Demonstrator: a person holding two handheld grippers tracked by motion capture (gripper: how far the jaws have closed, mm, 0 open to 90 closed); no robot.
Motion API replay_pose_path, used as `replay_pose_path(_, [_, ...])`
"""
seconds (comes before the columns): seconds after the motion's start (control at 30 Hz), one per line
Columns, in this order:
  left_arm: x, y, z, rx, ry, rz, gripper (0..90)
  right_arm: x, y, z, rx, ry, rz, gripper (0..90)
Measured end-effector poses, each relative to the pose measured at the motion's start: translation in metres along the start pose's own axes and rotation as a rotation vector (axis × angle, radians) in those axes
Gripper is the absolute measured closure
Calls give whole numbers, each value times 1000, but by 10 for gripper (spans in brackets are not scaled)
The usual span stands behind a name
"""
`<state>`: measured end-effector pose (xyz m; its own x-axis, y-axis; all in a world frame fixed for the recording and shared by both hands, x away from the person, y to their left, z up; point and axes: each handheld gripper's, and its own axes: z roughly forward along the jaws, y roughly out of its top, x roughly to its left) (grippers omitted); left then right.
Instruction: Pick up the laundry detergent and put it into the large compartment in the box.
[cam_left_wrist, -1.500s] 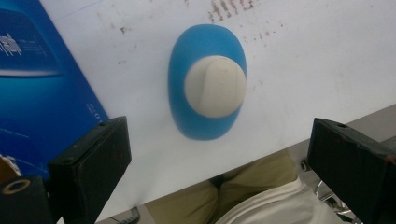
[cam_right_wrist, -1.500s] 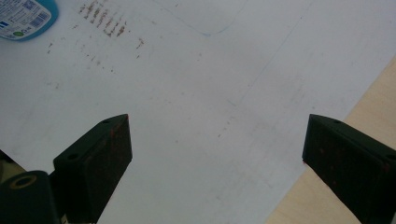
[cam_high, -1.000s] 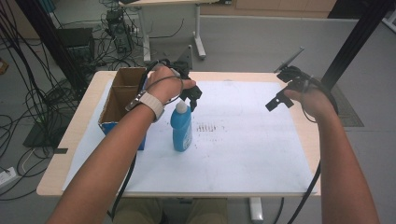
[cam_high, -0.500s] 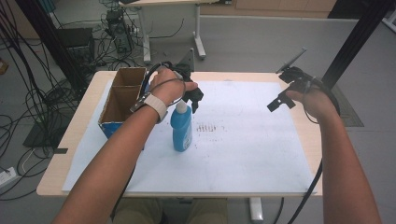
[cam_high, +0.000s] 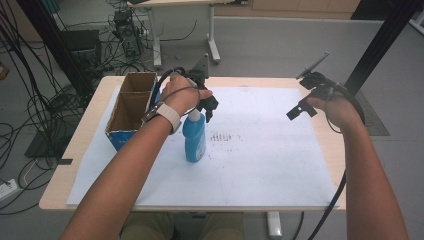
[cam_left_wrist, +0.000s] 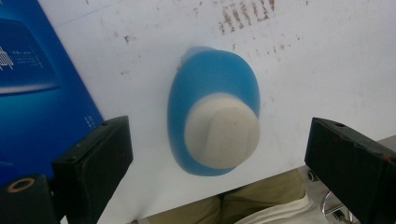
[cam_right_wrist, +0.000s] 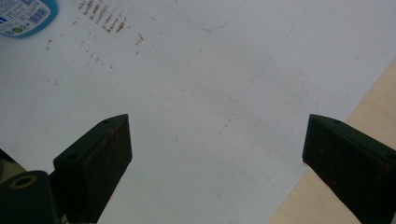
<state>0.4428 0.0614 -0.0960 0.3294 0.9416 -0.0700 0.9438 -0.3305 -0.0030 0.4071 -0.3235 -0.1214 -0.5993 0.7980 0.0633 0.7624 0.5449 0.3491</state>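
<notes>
A blue bottle (cam_high: 194, 137) with a white cap stands upright on the white sheet (cam_high: 260, 150), just right of the cardboard box. My left gripper (cam_high: 206, 107) hangs directly over it, open, looking straight down; in the left gripper view the white cap (cam_left_wrist: 222, 130) sits between the two spread jaws without touching them. My right gripper (cam_high: 299, 111) is held above the sheet's far right part, open with nothing between its jaws. The bottle's base (cam_right_wrist: 23, 16) shows in the top left corner of the right gripper view.
An open cardboard box (cam_high: 131, 107) with blue sides stands at the table's left, its blue wall (cam_left_wrist: 37, 88) close beside the bottle. Brown smudges (cam_high: 224, 136) mark the sheet. The bare wooden table edge (cam_right_wrist: 345, 196) runs beyond the sheet. Cables and a second table stand behind.
The left gripper has shifted slightly toward the bottle's top and hovers over the cap. The right gripper has barely moved.
</notes>
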Motion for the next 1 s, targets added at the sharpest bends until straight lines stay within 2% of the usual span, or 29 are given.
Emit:
replay_pose_path(0.33, [-1, 1, 2, 5, 8, -2, 80, -2, -2, 0, 1, 1, 6, 81])
replay_pose_path(1.0, [3, 0, 3, 6, -3, -5, 80, -1, 0, 1, 3, 2, 5, 81])
